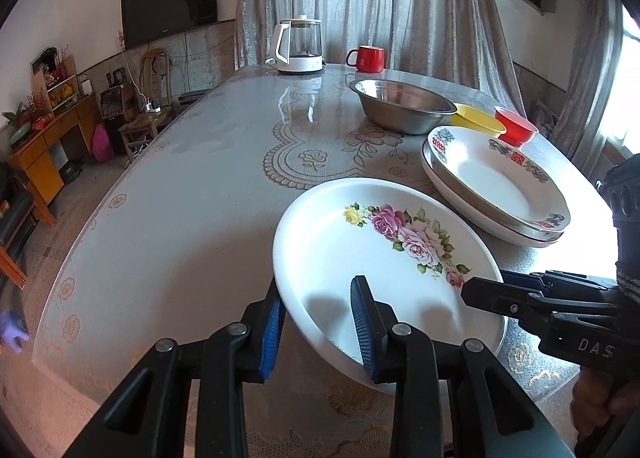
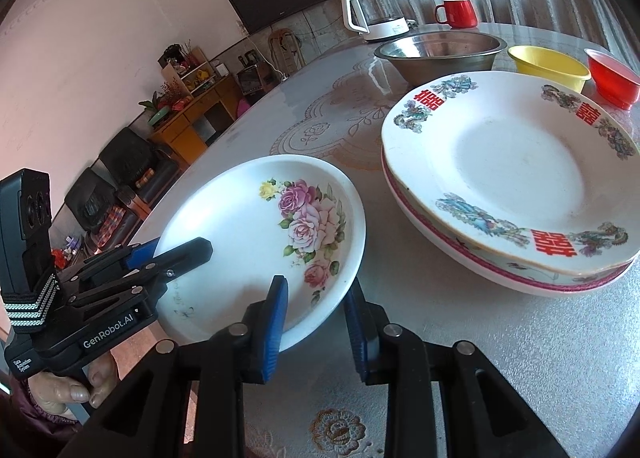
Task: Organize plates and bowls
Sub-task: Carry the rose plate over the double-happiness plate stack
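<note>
A white plate with pink roses [image 1: 384, 258] [image 2: 260, 234] is tilted just above the table, held at two sides of its rim. My left gripper [image 1: 320, 322] straddles its near-left rim, one finger under and one over, shut on it. My right gripper [image 2: 316, 314] is shut on its near-right rim the same way. Each gripper shows in the other view, the right one [image 1: 500, 290] and the left one [image 2: 172, 254]. A stack of two plates with red characters [image 1: 496, 182] [image 2: 508, 178] lies to the right.
Behind the stack stand a steel bowl [image 1: 404, 104] [image 2: 440, 52], a yellow bowl [image 1: 476, 118] [image 2: 548, 64] and a red bowl [image 1: 516, 126] [image 2: 614, 76]. A kettle [image 1: 298, 44] and a red mug [image 1: 366, 58] stand at the table's far edge [image 1: 440, 78].
</note>
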